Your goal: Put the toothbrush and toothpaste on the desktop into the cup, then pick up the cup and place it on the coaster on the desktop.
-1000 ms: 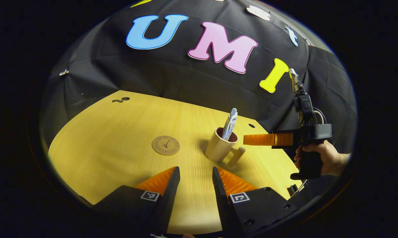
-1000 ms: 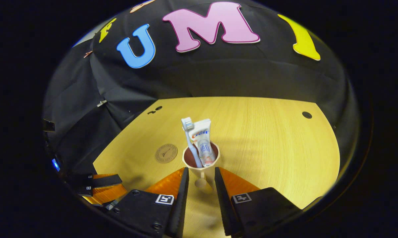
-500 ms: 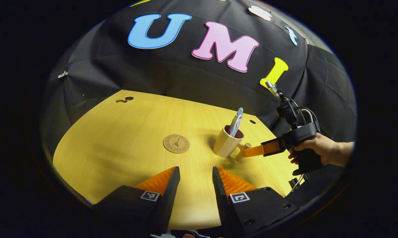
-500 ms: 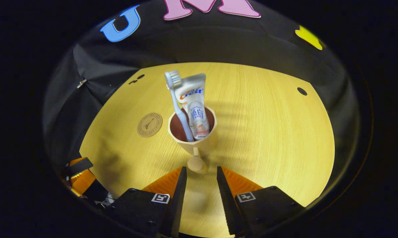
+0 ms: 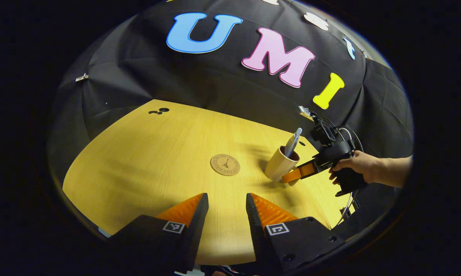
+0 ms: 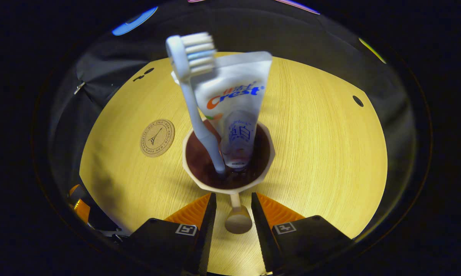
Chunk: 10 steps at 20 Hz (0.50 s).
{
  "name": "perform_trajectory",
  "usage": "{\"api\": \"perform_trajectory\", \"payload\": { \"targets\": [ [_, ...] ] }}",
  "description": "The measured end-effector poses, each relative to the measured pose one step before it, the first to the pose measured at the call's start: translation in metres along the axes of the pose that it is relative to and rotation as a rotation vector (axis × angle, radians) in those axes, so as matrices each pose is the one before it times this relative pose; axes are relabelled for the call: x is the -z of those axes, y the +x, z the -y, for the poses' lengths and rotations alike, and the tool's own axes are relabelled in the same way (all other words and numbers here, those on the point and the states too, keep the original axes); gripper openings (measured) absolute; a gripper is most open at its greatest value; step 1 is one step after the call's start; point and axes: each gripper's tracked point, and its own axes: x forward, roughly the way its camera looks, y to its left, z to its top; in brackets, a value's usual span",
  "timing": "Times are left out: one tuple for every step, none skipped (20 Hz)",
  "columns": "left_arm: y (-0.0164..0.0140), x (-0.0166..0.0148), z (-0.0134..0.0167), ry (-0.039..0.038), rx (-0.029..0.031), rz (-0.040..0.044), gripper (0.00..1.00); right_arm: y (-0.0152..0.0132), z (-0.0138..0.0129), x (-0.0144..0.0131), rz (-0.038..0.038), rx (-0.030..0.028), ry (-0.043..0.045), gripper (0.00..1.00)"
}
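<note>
Cup [image 6: 227, 161] stands upright on the desktop [image 6: 322, 161], right of table centre in the left gripper view [image 5: 282, 165], w/ toothbrush [image 6: 194, 88] and toothpaste [image 6: 236, 111] both standing in it, leaning on the rim. Brush head sits up top, tube just beside it, touching. Cup's handle knob [image 6: 238, 221] points back at the right gripper [image 6: 232, 205] and sits between its fingers; gaps show on both sides of the knob, so jaws are apart, not clamped. From the left gripper view, the right gripper [image 5: 291, 177] reaches in low from the right side, a hand [image 5: 349, 166] on its grip. Coaster [image 5: 225, 165] lies flat near the cup's left, apart from it, bare wood betw. them; also seen at [image 6: 157, 137]. Left gripper [image 5: 224, 209] hovers over the near table edge, fingers apart, holding nothing, well apart from cup and coaster. Wide open desktop left of coaster up to the far edge, where small holes [image 5: 159, 111] sit.
</note>
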Motion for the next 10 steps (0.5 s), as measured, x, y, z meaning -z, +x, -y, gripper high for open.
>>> {"api": "perform_trajectory", "payload": {
  "targets": [
    [-0.00077,0.00126,-0.00596,-0.00424,-0.00406,-0.00228,0.63,0.00401,-0.00127,0.00042,-0.01551,0.00412,-0.00782,0.58],
    [-0.00108,0.00227,-0.00431,-0.00399,-0.00221,-0.00236,0.63,0.00342,-0.00114,0.0013,-0.02006,0.00655,-0.00889,0.58],
    [-0.00031,0.00029,-0.00482,-0.00306,-0.00159,-0.0012,0.63,0.00253,-0.0002,0.00031,-0.01616,0.00516,-0.00725,0.58],
    [-0.00009,-0.0001,-0.00362,-0.00309,-0.00022,-0.00041,0.63,0.00143,0.00081,-0.00069,-0.01231,0.00788,-0.00688,0.58],
    [-0.00107,-0.00104,-0.00325,-0.00367,0.00179,0.001,0.63,0.00161,0.00126,-0.00232,-0.00649,0.00858,-0.0017,0.57],
    [-0.00043,0.00068,-0.00287,-0.00299,0.00211,0.00023,0.63,0.00101,0.00147,-0.00211,-0.00349,0.00961,0.00217,0.57],
    [-0.00017,-0.00137,-0.00229,-0.00076,0.00091,-0.0003,0.63,0.00199,-0.00013,-0.00088,-0.00701,0.00664,0.00555,0.57],
    [0.0021,-0.00038,-0.0033,0.0007,0.00137,-0.00109,0.62,-0.0007,-0.00094,0.00025,-0.00939,0.00154,0.00437,0.56],
    [0.00071,-0.00063,-0.00329,0.00038,0.00155,-0.00017,0.63,0.004,-0.00218,0.00161,-0.00982,-0.00231,0.0035,0.55],
    [0.00018,-0.00017,-0.00284,-0.00074,0.00225,0.00001,0.63,-0.00041,0.00001,0.00297,-0.01589,0.00119,-0.00021,0.52]
  ]
}}
